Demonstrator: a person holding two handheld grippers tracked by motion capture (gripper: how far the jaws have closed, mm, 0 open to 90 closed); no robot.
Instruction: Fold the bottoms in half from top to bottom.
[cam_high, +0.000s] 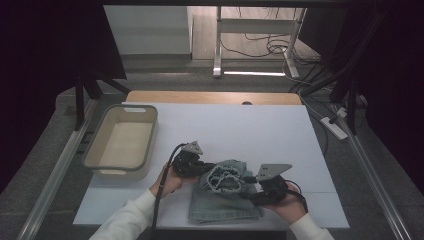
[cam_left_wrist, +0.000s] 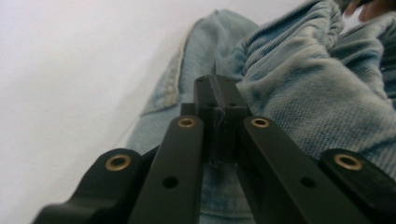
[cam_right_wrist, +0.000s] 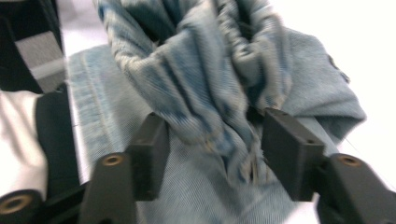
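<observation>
A light-blue denim garment (cam_high: 223, 206) lies at the near edge of the white table (cam_high: 240, 127), its upper part bunched into a heap. My left gripper (cam_high: 203, 170) is at the heap's left side. Its jaws are pressed together (cam_left_wrist: 219, 93) with their tips against a denim (cam_left_wrist: 303, 93) fold, and I see no cloth between them. From the right, my right gripper (cam_high: 250, 196) reaches into the heap. Its jaws (cam_right_wrist: 219, 149) stand apart, with a hanging bunch of denim (cam_right_wrist: 196, 84) in the gap between them, loose against the pads.
A beige tub (cam_high: 95, 150) with a grey rim stands at the table's left. A wooden strip (cam_high: 210, 97) runs along the far edge. Beyond it are a desk frame (cam_high: 218, 45) and cables on the floor. Dark curtains hang on both sides.
</observation>
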